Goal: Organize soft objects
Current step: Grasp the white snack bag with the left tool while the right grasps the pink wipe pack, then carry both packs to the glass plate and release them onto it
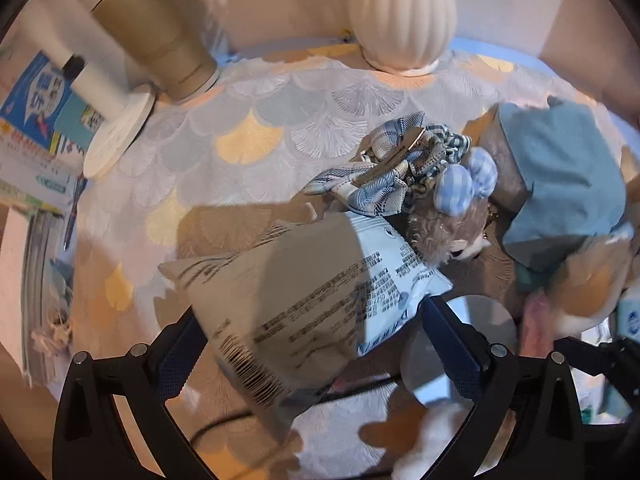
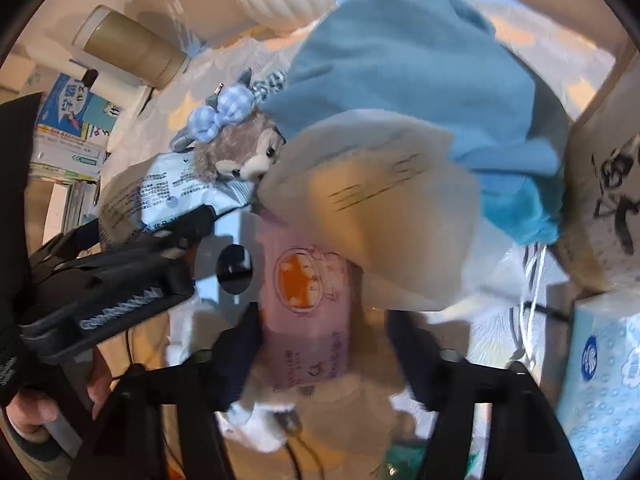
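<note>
My left gripper (image 1: 312, 308) points down with its jaws wide on either side of a white-and-blue tissue packet (image 1: 304, 288) with printed text and a barcode; the pads do not press it. The same packet (image 2: 168, 196) shows in the right wrist view. My right gripper (image 2: 324, 316) straddles a pink tissue packet (image 2: 304, 300) with an orange cartoon. Its left pad is at the packet's edge and a gap shows at the right pad. A small grey plush with a blue checked bow (image 1: 448, 240) (image 2: 240, 156) lies beside striped hair ties (image 1: 384, 168) and a blue cloth (image 1: 568, 184) (image 2: 400, 80).
A beige plush with whisker marks (image 2: 380, 200) overlaps the pink packet's far end. A white ribbed vase (image 1: 400, 12) and a tan tumbler (image 1: 160, 40) stand at the back. Books (image 1: 40, 108) lie left. A tissue box (image 2: 600, 380) and a cardboard box (image 2: 608, 200) stand right.
</note>
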Action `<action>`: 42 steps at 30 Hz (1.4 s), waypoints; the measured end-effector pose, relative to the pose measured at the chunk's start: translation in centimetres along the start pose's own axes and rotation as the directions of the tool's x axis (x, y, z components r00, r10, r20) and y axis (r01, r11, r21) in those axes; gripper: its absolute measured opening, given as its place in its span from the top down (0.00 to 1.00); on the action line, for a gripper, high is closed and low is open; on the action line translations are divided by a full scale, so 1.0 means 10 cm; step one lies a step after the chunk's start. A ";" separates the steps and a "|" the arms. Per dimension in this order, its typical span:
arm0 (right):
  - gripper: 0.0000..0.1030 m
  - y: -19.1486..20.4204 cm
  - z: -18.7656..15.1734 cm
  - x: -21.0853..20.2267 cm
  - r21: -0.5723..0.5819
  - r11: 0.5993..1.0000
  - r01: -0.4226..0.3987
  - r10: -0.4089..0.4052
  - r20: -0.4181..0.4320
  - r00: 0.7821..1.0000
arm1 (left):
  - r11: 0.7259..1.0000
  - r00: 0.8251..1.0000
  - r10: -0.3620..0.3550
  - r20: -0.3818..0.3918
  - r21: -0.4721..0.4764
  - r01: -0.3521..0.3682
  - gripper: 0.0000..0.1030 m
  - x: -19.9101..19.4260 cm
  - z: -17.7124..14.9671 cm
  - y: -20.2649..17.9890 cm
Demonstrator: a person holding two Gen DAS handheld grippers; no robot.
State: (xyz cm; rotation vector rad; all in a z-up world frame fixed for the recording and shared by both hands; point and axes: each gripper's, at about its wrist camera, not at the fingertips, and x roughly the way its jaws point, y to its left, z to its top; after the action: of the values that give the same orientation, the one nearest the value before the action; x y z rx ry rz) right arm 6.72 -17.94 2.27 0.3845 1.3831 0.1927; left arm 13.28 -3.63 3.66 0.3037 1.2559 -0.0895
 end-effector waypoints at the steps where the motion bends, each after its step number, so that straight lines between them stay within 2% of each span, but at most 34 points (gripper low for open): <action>1: 0.51 0.00 0.00 0.00 -0.008 1.000 -0.006 0.006 0.006 1.000 | 1.000 1.000 0.000 0.010 0.006 0.000 0.03 0.01 0.00 0.00; 2: 0.54 0.02 0.00 0.00 -0.025 1.000 -0.008 0.008 0.009 1.000 | 1.000 1.000 -0.020 0.016 -0.001 0.020 0.06 0.01 0.00 0.02; 3: 0.61 0.05 -0.01 0.00 -0.045 0.999 -0.008 0.008 0.009 1.000 | 0.998 0.998 -0.061 0.015 -0.031 0.062 0.20 0.01 0.00 0.07; 4: 0.61 0.06 -0.03 -0.01 -0.060 0.998 -0.002 0.003 0.015 1.000 | 0.991 0.994 -0.107 0.011 -0.074 0.108 0.27 0.02 -0.01 0.13; 5: 0.62 0.09 -0.04 -0.02 -0.076 0.997 0.015 -0.013 0.021 1.000 | 0.984 0.991 -0.133 -0.002 -0.118 0.132 0.29 0.05 -0.02 0.19; 8: 0.65 0.07 -0.08 -0.04 -0.080 0.997 0.009 -0.007 0.024 1.000 | 0.984 0.995 -0.098 0.015 -0.149 0.100 0.38 0.07 -0.06 0.23; 10: 0.65 0.02 -0.09 -0.09 -0.066 0.998 -0.018 0.019 0.021 1.000 | 0.977 0.993 -0.115 0.033 -0.177 0.120 0.49 0.03 -0.10 0.26; 12: 0.66 -0.01 -0.10 -0.16 -0.061 0.997 -0.045 0.046 0.028 0.999 | 0.966 0.989 -0.137 0.048 -0.213 0.144 0.54 -0.02 -0.14 0.29; 15: 0.65 -0.02 -0.15 -0.32 -0.072 0.991 -0.112 0.116 0.058 0.992 | 0.940 0.985 -0.145 0.091 -0.300 0.165 0.58 -0.11 -0.22 0.38; 17: 0.66 -0.01 -0.19 -0.44 -0.087 0.985 -0.149 0.156 0.081 0.984 | 0.901 0.977 -0.164 0.135 -0.383 0.204 0.58 -0.18 -0.31 0.52; 20: 0.66 0.04 -0.21 -0.60 -0.116 0.975 -0.190 0.203 0.115 0.972 | 0.861 0.966 -0.169 0.196 -0.448 0.241 0.59 -0.39 -0.45 0.60; 22: 0.66 0.07 -0.21 -0.74 -0.138 0.965 -0.221 0.241 0.146 0.959 | 0.849 0.953 -0.170 0.251 -0.454 0.271 0.59 -0.57 -0.50 0.65; 24: 0.66 0.12 -0.20 -0.91 -0.165 0.960 -0.225 0.255 0.192 0.948 | 0.854 0.941 -0.150 0.303 -0.440 0.278 0.59 -0.78 -0.46 0.67; 27: 0.66 0.18 -0.17 -1.21 -0.212 0.953 -0.214 0.267 0.266 0.926 | 0.852 0.904 -0.120 0.411 -0.425 0.306 0.59 -1.13 -0.40 0.69; 30: 0.66 0.17 -0.16 -1.55 -0.246 0.952 -0.180 0.262 0.360 0.895 | 0.851 0.846 -0.123 0.518 -0.384 0.359 0.59 -1.54 -0.37 0.64; 32: 0.66 0.08 -0.18 -1.85 -0.246 0.958 -0.148 0.246 0.440 0.863 | 0.869 0.798 -0.143 0.585 -0.312 0.384 0.59 -1.86 -0.32 0.51; 34: 0.66 -0.11 -0.22 -2.14 -0.216 0.968 -0.129 0.225 0.515 0.827 | 0.891 0.757 -0.167 0.631 -0.232 0.390 0.59 -2.11 -0.27 0.32; 36: 0.66 -0.35 -0.26 -2.41 -0.160 0.981 -0.109 0.184 0.591 0.785 | 0.901 0.714 -0.215 0.666 -0.148 0.409 0.59 -2.33 -0.22 0.09; 37: 0.66 -0.47 -0.28 -2.53 -0.128 0.987 -0.095 0.155 0.625 0.765 | 0.898 0.689 -0.261 0.676 -0.092 0.431 0.59 -2.43 -0.16 -0.08; 38: 0.66 -0.65 -0.33 -2.69 -0.080 0.995 -0.065 0.102 0.668 0.737 | 0.895 0.675 -0.294 0.677 -0.053 0.444 0.59 -2.48 -0.12 -0.17; 39: 0.66 -0.77 -0.37 -2.78 -0.045 0.998 -0.043 0.062 0.691 0.720 | 0.890 0.653 -0.351 0.671 0.023 0.455 0.59 -2.56 -0.03 -0.39; 41: 0.66 -1.09 -0.48 -2.98 0.067 0.998 0.002 -0.051 0.735 0.677 | 0.882 0.634 -0.426 0.646 0.138 0.451 0.59 -2.64 0.08 -0.79; 42: 0.66 -1.20 -0.49 -3.04 0.111 0.994 0.011 -0.090 0.743 0.663 | 0.872 0.627 -0.460 0.628 0.184 0.455 0.59 -2.65 0.12 -0.95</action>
State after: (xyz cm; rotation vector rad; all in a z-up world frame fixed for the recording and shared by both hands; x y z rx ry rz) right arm -4.75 -39.00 24.96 0.4389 0.5696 -0.0884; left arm 3.90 -15.68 27.38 -0.0664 0.5867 -0.6002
